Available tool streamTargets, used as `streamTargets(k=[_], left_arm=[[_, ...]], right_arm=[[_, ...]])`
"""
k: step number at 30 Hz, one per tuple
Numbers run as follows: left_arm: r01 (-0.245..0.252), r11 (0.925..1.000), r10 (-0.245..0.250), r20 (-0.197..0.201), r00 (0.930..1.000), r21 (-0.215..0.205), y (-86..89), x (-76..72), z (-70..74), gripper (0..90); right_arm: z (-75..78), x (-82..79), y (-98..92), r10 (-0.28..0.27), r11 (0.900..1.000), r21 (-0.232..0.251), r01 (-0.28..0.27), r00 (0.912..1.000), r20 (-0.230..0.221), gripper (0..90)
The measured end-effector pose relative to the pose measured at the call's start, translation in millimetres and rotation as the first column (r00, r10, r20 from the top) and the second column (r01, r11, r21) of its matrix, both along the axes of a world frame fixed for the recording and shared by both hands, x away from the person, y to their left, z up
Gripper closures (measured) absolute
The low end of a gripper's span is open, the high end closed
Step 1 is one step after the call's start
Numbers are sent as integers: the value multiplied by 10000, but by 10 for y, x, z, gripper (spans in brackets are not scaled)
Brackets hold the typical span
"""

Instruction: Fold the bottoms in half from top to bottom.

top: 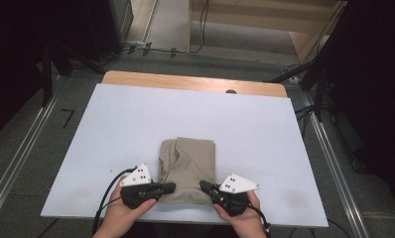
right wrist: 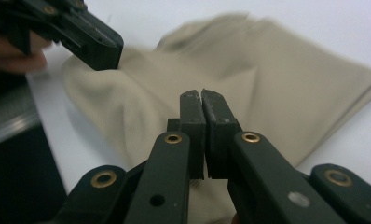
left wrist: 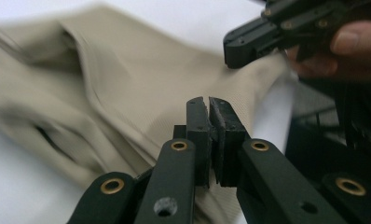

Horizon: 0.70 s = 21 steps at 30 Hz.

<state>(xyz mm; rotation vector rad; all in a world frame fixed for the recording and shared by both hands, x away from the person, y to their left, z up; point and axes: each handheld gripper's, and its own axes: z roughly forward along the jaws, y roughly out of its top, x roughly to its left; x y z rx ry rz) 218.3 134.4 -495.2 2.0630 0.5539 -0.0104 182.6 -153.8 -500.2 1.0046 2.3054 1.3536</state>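
A folded beige cloth [top: 188, 168] lies on the white table top [top: 136, 119] near its front edge. My left gripper [top: 173, 187] points right at the cloth's near left corner, its tips over the fabric edge. From the other side, my right gripper [top: 203, 185] points left at the near right corner. In the left gripper view the jaws [left wrist: 208, 105] are pressed together with nothing visible between them, the cloth [left wrist: 127, 93] lying just beyond. The right gripper view has its jaws [right wrist: 201, 95] shut too, above the cloth [right wrist: 267, 84], with no fabric pinched.
A wooden strip [top: 195, 82] runs along the table's far edge. Dark stands and cables [top: 304, 74] sit on the floor behind, and metal rails [top: 17, 158] flank the table. White surface spreads left, right and beyond the cloth.
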Motion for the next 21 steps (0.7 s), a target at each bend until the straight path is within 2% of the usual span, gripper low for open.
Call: streamTargets(k=[2,6,9,11,12,13,14,15,17,18,19,21], left_arm=[[106,9980,-111,77,9999,627,4,-91,-76,855],[297,9949,-286,-132,9995,962,-35,-127,-137,797],[574,9976,-571,-90,9983,385,-67,-130,-29,669],[737,9973,-736,179,9971,-58,-63,-72,106,603],[500,9986,-494,359,9981,-144,-57,-10,170,594],[197,9992,-182,411,9990,-359,-50,71,214,586],[-105,9989,124,420,9990,-467,-43,163,235,599],[-383,9987,395,345,9986,-349,-45,262,227,636],[-999,9944,993,196,9949,331,-55,454,147,678],[-1139,9930,1147,-226,9931,311,-44,541,89,697],[-1266,9902,1292,-419,9907,596,-27,613,34,698],[-1688,9768,1740,-290,9843,1322,19,695,-58,707]], right_arm=[[-79,-108,30,162,9988,-453,-168,9998,-146,850],[-168,-282,9,418,9935,-1053,-429,9990,-125,819],[-136,-279,-8,519,9955,-781,-543,9981,-326,755],[-69,-278,-7,614,9964,-584,-618,9981,-87,718],[-33,-275,0,487,9971,-590,-479,9988,108,706],[-4,-267,16,268,9964,-821,-233,9988,418,701],[11,-259,41,62,9956,-942,-10,9985,541,701],[8,-241,65,41,9955,-949,16,9982,598,701],[-33,-224,123,103,9935,-1137,-43,9986,524,702],[-59,-226,146,160,9912,-1319,-92,9986,504,702],[-85,-237,163,235,9903,-1380,-177,9989,406,702],[-134,-268,168,369,9887,-1464,-311,9986,370,706]])
